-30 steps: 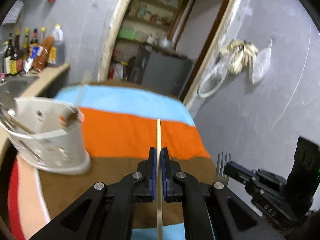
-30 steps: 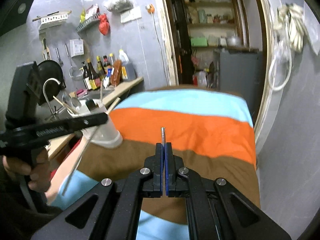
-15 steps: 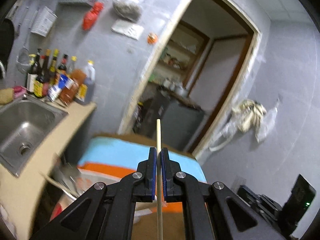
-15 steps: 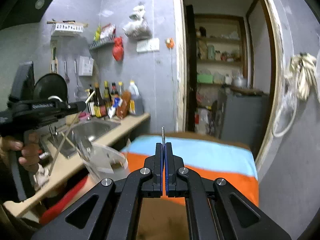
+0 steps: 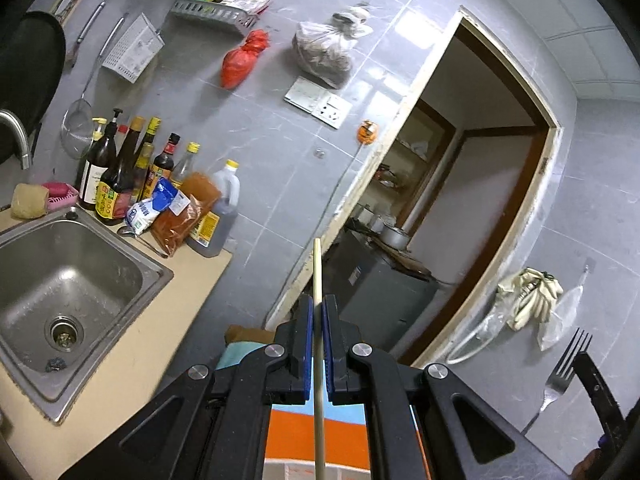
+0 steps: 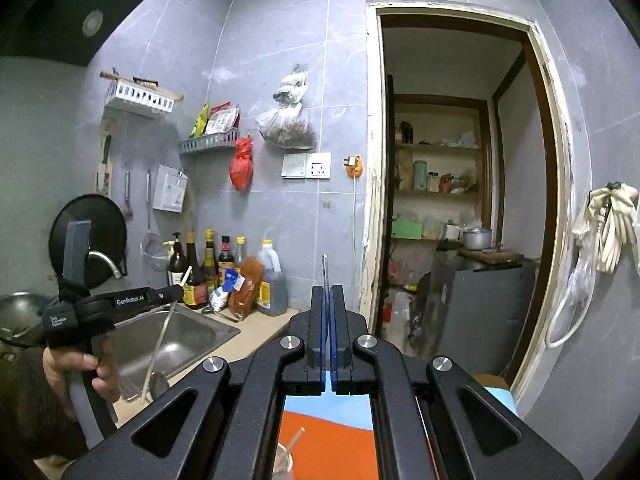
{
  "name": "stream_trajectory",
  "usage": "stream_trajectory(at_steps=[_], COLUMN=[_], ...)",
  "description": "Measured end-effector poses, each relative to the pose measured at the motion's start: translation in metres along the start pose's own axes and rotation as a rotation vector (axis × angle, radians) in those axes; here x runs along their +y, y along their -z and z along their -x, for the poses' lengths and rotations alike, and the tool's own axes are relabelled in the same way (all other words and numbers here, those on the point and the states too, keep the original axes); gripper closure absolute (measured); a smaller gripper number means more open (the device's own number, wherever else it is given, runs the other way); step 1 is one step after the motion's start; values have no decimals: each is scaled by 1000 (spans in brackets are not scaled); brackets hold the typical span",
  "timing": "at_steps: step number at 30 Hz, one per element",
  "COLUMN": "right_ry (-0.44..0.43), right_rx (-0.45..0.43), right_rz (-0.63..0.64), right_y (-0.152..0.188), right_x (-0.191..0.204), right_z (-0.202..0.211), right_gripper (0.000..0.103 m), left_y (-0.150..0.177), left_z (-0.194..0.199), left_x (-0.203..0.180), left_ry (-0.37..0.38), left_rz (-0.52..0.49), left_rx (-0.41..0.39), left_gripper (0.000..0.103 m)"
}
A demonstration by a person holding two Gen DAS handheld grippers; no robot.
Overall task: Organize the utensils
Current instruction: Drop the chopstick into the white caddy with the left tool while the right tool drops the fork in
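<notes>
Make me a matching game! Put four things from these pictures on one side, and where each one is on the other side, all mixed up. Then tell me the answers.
Things:
1. chopstick
2. fork
3. red bag
4. bottles

Places:
A. hanging on the wall
B. in the right claw
C. on the counter beside the sink
D. in the left claw

Pairs: 1-D, 2-B, 3-A, 4-C
</notes>
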State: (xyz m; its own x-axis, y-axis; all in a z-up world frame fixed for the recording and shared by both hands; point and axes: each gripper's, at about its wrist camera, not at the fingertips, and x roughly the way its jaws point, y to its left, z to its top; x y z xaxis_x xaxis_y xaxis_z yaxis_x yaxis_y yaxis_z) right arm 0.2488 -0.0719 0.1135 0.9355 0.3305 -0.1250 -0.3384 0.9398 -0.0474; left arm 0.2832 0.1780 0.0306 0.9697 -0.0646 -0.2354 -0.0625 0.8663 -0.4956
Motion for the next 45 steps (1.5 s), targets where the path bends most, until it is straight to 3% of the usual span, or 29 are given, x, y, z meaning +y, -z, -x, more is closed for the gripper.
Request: stream_trajectory(at_steps=[9, 16, 45], right_ry=[55, 54, 63], right_rx=[91, 157, 167], right_rz=[111, 141, 67], right_y=[43, 60, 87], right_x=[40, 51, 45], right_z=[-44, -55, -50], right_gripper=[101, 101, 101], left_y=[13, 16, 35], left_z=[-41, -33, -36], left_x=[15, 4, 0], left_ry=[-12, -18, -68], left_rz=[-36, -126, -203], left_rx=[17, -21, -7], left_gripper=[98, 98, 98])
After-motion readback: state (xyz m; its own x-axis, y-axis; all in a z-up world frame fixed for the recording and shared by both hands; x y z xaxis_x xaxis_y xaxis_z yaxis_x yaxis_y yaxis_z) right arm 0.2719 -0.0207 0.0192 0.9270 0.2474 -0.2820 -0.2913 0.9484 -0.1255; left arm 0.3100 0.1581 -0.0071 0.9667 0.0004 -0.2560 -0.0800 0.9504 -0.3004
